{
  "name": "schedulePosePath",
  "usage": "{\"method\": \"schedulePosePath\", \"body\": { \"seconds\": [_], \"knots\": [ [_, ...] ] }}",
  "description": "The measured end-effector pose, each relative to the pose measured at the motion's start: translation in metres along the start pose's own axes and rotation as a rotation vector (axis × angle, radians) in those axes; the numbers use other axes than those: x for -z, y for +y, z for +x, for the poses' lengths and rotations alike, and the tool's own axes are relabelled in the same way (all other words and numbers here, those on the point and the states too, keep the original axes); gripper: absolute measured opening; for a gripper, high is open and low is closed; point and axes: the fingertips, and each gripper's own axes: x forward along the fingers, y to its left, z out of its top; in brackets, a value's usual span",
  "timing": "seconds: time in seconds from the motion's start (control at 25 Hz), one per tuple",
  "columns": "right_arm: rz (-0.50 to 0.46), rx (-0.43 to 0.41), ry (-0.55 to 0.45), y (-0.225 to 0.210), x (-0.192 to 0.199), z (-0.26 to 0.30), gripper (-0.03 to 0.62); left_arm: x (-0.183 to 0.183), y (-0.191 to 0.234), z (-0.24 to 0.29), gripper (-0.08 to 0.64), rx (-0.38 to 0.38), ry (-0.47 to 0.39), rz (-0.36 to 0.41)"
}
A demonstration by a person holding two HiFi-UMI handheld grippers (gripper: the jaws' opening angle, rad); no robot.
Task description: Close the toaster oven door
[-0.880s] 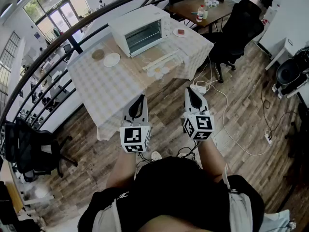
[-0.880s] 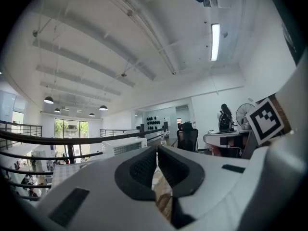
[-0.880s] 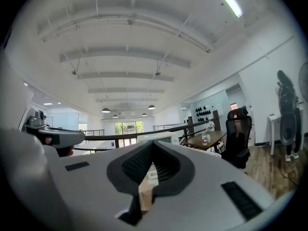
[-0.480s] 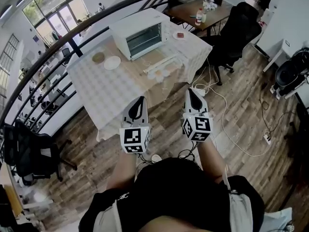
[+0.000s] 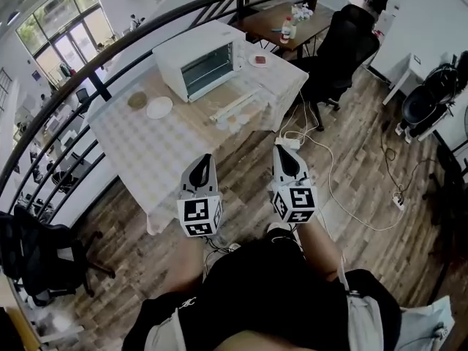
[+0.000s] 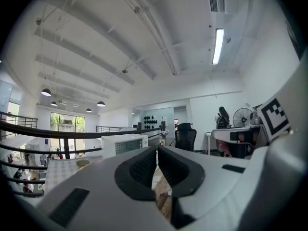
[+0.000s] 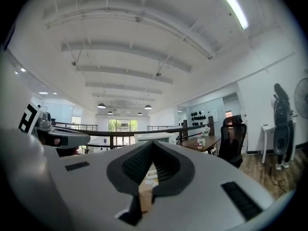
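Observation:
The white toaster oven stands at the far side of a table with a checked cloth. Its glass door looks upright against the front. It also shows small and distant as the toaster oven in the left gripper view and as the toaster oven in the right gripper view. My left gripper and right gripper are held side by side close to the person's body, over the wooden floor, well short of the table. Both point toward the table with jaws shut and nothing between them.
On the table lie a white plate, a small bowl and a long white strip. A black railing curves behind. A black office chair, a wooden table and floor cables with a power strip are at the right.
The head view has shifted, so table and oven sit slightly lower and further left. Both grippers stay shut and side by side, a little lower in the frame.

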Motion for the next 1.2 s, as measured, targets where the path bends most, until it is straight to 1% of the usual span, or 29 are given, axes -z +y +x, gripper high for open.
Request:
{"method": "schedulePosePath", "body": {
  "seconds": [0.16,0.36,0.52,0.6,0.8,1.04,1.12,1.2],
  "knots": [
    [-0.011,0.014,0.004,-0.009,0.002,0.007,-0.008,0.0,0.006,0.015,0.02,0.004,-0.007,-0.019],
    [0.01,0.023,0.027,-0.023,0.01,0.029,-0.008,-0.002,0.006,0.033,0.02,0.013,-0.013,0.028],
    [0.039,-0.002,0.017,-0.035,0.013,0.057,-0.008,-0.003,0.011,0.058,0.02,0.017,-0.016,-0.007],
    [0.051,-0.014,0.009,-0.044,0.016,0.074,-0.008,-0.002,0.015,0.074,0.02,0.003,-0.013,-0.006],
    [0.07,-0.068,0.012,-0.081,0.025,0.137,-0.008,-0.001,0.02,0.132,0.02,-0.064,-0.004,0.012],
    [0.069,-0.158,0.013,-0.132,0.018,0.223,-0.008,-0.007,0.022,0.207,0.02,-0.167,0.003,0.001],
    [0.065,-0.196,0.026,-0.146,0.018,0.251,-0.008,-0.009,0.025,0.229,0.02,-0.213,0.009,-0.009],
    [0.055,-0.236,0.036,-0.16,0.018,0.276,-0.008,-0.011,0.028,0.248,0.02,-0.26,0.006,-0.039]
  ]
}}
